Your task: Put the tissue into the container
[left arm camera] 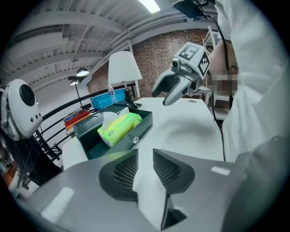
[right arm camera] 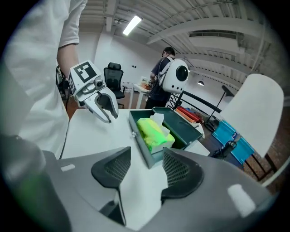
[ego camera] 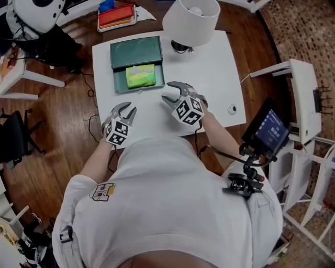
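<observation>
A dark green container [ego camera: 121, 55] stands open at the back of the white table [ego camera: 214, 68]. A yellow-green tissue pack [ego camera: 141, 76] lies in its front tray, a white sheet sticking up from it [left arm camera: 118, 128] [right arm camera: 154, 133]. My left gripper [ego camera: 125, 111] hovers near the table's front edge, left of and short of the container, open with nothing between its jaws [left arm camera: 145, 167]. My right gripper [ego camera: 172, 91] is just right of the tray's front corner, open and empty too [right arm camera: 146, 174]. Each gripper shows in the other's view: the right gripper [left arm camera: 165, 95], the left gripper [right arm camera: 106, 111].
A white lamp [ego camera: 191, 21] stands behind the container at the back edge. A red tray [ego camera: 116, 15] sits beyond the table. A small round object [ego camera: 232, 109] lies near the right edge. A screen on a stand [ego camera: 269, 131] and a white rack [ego camera: 306, 99] are to the right.
</observation>
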Motion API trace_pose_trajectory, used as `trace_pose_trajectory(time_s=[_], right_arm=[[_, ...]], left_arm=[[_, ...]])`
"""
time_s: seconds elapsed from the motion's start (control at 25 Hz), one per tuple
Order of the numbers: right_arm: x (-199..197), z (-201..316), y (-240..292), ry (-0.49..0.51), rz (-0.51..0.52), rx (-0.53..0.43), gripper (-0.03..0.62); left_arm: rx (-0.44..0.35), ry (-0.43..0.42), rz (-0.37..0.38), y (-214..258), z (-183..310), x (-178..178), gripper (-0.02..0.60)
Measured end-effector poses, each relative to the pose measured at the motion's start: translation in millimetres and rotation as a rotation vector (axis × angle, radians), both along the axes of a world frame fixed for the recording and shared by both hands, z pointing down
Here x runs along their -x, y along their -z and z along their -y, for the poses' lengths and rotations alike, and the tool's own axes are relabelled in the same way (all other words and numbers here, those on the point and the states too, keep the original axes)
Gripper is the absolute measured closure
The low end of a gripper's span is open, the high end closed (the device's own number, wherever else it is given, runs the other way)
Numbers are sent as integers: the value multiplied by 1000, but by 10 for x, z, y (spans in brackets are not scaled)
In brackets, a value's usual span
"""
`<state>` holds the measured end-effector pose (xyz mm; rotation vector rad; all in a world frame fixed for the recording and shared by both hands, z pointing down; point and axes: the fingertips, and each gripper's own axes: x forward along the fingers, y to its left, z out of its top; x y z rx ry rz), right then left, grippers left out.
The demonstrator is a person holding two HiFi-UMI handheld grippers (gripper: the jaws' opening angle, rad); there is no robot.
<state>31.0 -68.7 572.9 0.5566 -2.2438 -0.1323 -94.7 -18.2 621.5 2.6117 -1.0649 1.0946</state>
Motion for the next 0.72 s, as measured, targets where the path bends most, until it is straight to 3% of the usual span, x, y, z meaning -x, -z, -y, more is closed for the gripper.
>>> trace_pose_trajectory(time_s=[0.24,0.56,0.72], right_arm=[[-247,-344,-419,-69,-42,71,472],[-473,-707,-768,-133,-61,96,571],[-435,-653,-826,-149,-61,111,593]], left_arm=[[56,-2,6,-172,-208,12,480],[101,22,26,-406,-629,-12,480],[120,38,28,-459,-604,31,547]])
